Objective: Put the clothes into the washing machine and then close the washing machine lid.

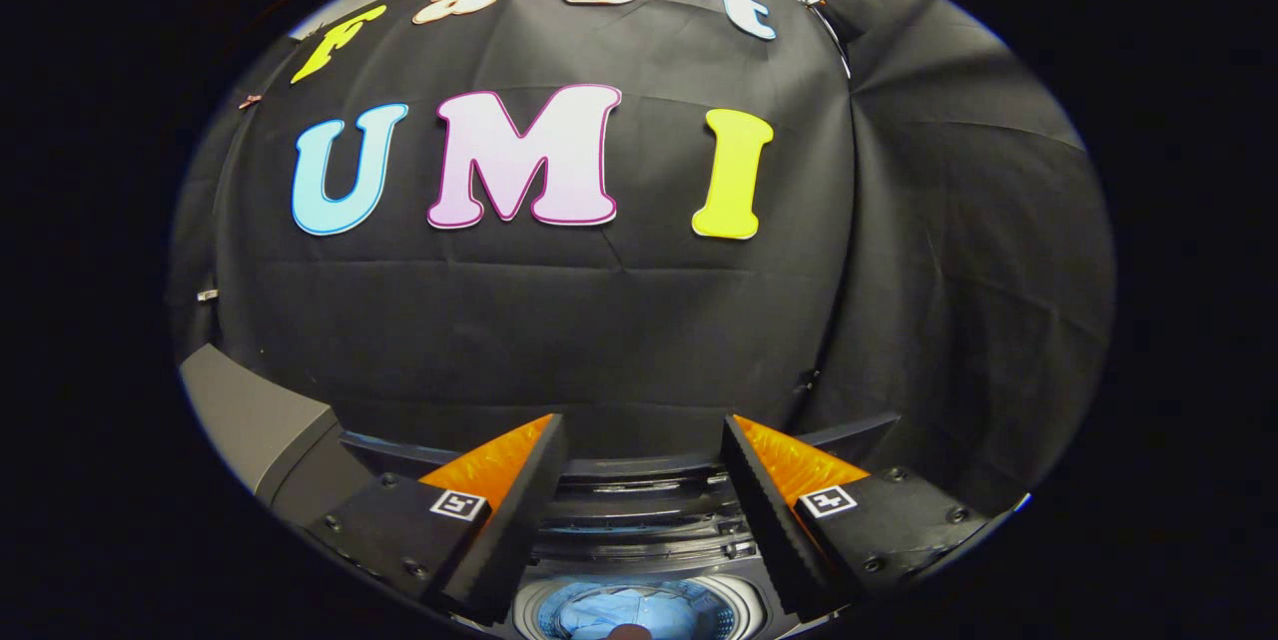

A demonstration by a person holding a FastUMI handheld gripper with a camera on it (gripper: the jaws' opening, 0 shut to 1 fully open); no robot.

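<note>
The tongs [644, 430] stand wide apart and hold nothing. Between the two fingers, low down, the washer [639, 520] shows with its top open: its dark ribbed back edge lies just ahead of the fingers, and below it the round drum [639, 610] gives a bluish shine. Something small and pale sits at the drum's near edge; I cannot tell what it is. A grey panel [245, 410] stands to the left side. Beyond the washer hangs the black cloth wall [559, 320].
</note>
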